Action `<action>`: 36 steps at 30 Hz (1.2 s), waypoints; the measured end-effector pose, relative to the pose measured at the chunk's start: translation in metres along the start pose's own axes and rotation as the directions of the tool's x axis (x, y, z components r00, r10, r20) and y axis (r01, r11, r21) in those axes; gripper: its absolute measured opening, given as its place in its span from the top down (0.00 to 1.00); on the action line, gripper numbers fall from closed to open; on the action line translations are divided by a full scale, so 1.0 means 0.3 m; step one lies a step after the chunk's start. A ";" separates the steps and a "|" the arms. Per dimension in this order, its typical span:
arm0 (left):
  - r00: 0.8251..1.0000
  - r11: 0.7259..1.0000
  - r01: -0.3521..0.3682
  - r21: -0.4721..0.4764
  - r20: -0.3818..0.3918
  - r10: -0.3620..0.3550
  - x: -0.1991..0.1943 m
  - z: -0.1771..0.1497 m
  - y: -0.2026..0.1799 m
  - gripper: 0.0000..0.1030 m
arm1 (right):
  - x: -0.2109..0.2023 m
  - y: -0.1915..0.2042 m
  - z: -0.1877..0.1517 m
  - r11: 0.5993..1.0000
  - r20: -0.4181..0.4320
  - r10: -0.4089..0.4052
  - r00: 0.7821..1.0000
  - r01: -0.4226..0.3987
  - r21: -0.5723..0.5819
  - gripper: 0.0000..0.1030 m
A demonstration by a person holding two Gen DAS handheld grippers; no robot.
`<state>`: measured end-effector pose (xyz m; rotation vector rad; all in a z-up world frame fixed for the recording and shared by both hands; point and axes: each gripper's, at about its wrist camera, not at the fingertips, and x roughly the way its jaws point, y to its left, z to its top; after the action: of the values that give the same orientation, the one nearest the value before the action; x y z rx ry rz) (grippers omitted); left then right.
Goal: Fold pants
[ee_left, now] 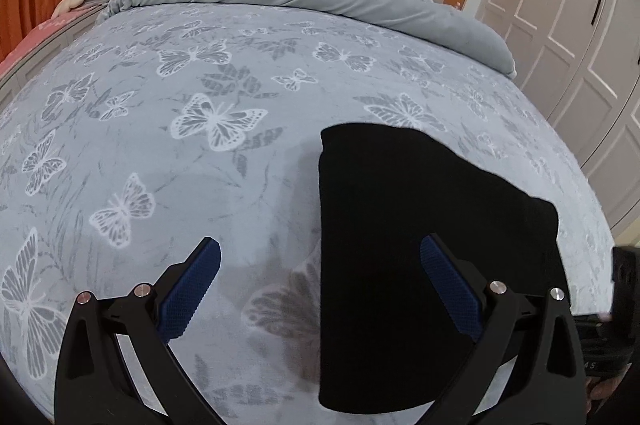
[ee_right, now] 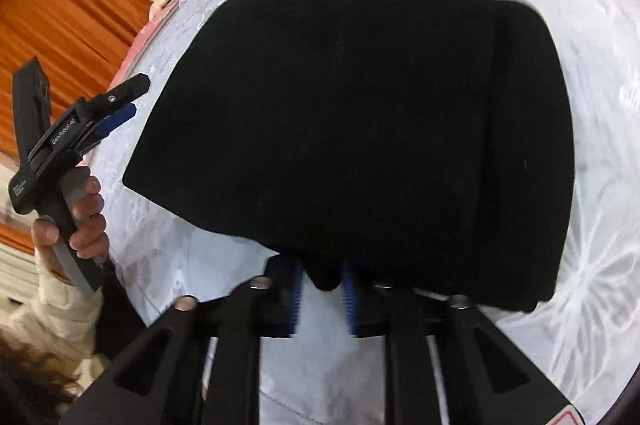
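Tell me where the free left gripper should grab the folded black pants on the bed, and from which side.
Probably the pants' straight left edge, approached from the bare bedsheet on that side. The left gripper is open and empty with one finger already over the fabric. The right gripper pinches the near edge, so the left edge is free.
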<state>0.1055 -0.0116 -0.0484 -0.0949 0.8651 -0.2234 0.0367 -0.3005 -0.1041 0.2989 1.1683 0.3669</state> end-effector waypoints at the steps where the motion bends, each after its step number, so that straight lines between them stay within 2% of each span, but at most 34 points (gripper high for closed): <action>1: 1.000 1.000 0.001 0.001 -0.004 -0.001 0.001 -0.001 0.000 0.05 | -0.038 0.019 0.008 0.999 0.034 -0.026 0.999 0.026 -0.025 0.92; 2: 1.000 1.000 0.003 0.000 -0.004 -0.003 0.000 0.000 0.002 0.05 | -0.096 0.039 0.018 0.996 0.095 -0.066 0.993 0.072 -0.053 0.92; 4: 1.000 1.000 0.005 -0.005 0.004 -0.005 -0.001 -0.003 0.002 0.05 | -0.235 0.071 0.029 0.967 0.240 -0.209 0.948 0.237 -0.095 0.92; 5: 1.000 1.000 0.007 -0.003 0.004 -0.006 0.002 -0.005 0.001 0.05 | -0.250 0.070 0.029 0.945 0.257 -0.271 0.928 0.307 -0.112 0.92; 6: 1.000 1.000 0.003 0.004 -0.002 -0.003 0.010 -0.009 -0.002 0.05 | -0.221 0.040 0.024 0.917 0.213 -0.340 0.916 0.373 -0.142 0.90; 7: 1.000 1.000 -0.010 0.022 -0.017 0.011 0.026 -0.016 -0.011 0.05 | -0.176 -0.003 0.019 0.910 0.153 -0.371 0.916 0.391 -0.138 0.89; 8: 0.999 0.999 -0.021 0.037 -0.029 0.022 0.040 -0.025 -0.019 0.05 | -0.109 -0.082 0.012 0.916 0.062 -0.389 0.919 0.393 -0.081 0.87; 9: 0.999 0.998 -0.029 0.048 -0.038 0.031 0.047 -0.030 -0.024 0.05 | -0.097 -0.107 0.011 0.924 0.045 -0.375 0.926 0.377 -0.061 0.87; 11: 0.999 0.998 -0.029 0.056 -0.043 0.032 0.048 -0.032 -0.032 0.05 | -0.174 -0.105 0.022 0.935 0.100 -0.350 0.931 0.353 -0.021 0.82; 13: 0.999 0.999 -0.008 0.049 -0.031 0.010 0.027 -0.023 -0.034 0.05 | -0.259 -0.100 0.018 0.939 0.184 -0.342 0.922 0.343 0.027 0.60; 14: 1.000 0.999 -0.001 0.046 -0.023 0.002 0.018 -0.021 -0.035 0.05 | -0.285 -0.100 0.016 0.945 0.220 -0.325 0.920 0.323 0.046 0.52; 15: 1.000 0.999 0.003 0.044 -0.017 -0.002 0.011 -0.020 -0.036 0.05 | -0.327 -0.116 0.019 0.956 0.266 -0.293 0.918 0.283 0.076 0.42; 17: 1.000 0.999 0.014 0.042 -0.009 -0.013 0.002 -0.019 -0.041 0.05 | -0.359 -0.162 0.034 0.970 0.315 -0.233 0.920 0.195 0.148 0.36; 18: 1.000 0.999 0.021 0.041 -0.010 -0.021 0.002 -0.020 -0.045 0.05 | -0.345 -0.190 0.057 0.974 0.319 -0.178 0.931 0.120 0.193 0.35; 21: 0.999 0.998 0.044 0.048 -0.033 -0.043 0.012 -0.028 -0.064 0.05 | -0.276 -0.235 0.117 0.964 0.283 -0.072 0.956 -0.006 0.266 0.35; 23: 0.997 0.996 0.062 0.060 -0.054 -0.059 0.023 -0.035 -0.076 0.05 | -0.211 -0.232 0.137 0.967 0.225 -0.077 0.971 0.017 0.256 0.35; 25: 0.992 0.995 0.084 0.059 -0.097 -0.078 0.046 -0.046 -0.084 0.05 | -0.118 -0.213 0.160 0.969 0.135 -0.125 0.983 0.092 0.229 0.36; 26: 0.989 0.994 0.094 0.049 -0.117 -0.088 0.057 -0.050 -0.082 0.05 | -0.071 -0.190 0.166 0.972 0.113 -0.158 0.981 0.134 0.195 0.41; 27: 0.987 0.994 0.103 0.037 -0.132 -0.097 0.064 -0.053 -0.077 0.05 | -0.052 -0.163 0.167 0.972 0.115 -0.190 0.975 0.170 0.165 0.64; 28: 0.984 0.993 0.113 0.016 -0.144 -0.110 0.067 -0.053 -0.068 0.05 | -0.042 -0.127 0.171 0.972 0.116 -0.214 0.970 0.199 0.123 0.82; 30: 0.981 0.991 0.131 -0.010 -0.141 -0.131 0.060 -0.047 -0.053 0.05 | -0.083 -0.064 0.186 0.976 0.171 -0.213 0.962 0.204 0.072 0.85; 33: 0.984 0.991 0.133 -0.035 -0.113 -0.136 0.038 -0.029 -0.031 0.05 | -0.184 0.013 0.190 0.970 0.267 -0.237 0.934 0.241 0.019 0.85; 35: 0.985 0.991 0.125 -0.038 -0.118 -0.129 0.047 -0.034 -0.028 0.05 | -0.162 -0.014 0.185 0.942 0.252 -0.329 0.910 0.335 0.017 0.81; 36: 0.984 0.993 0.116 -0.035 -0.130 -0.120 0.061 -0.041 -0.030 0.05 | -0.089 -0.069 0.181 0.926 0.173 -0.376 0.910 0.377 0.031 0.73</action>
<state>0.1061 -0.0246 -0.0685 -0.1587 0.9956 -0.3315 0.0807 -0.3328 -0.0706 0.0942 1.0231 0.0011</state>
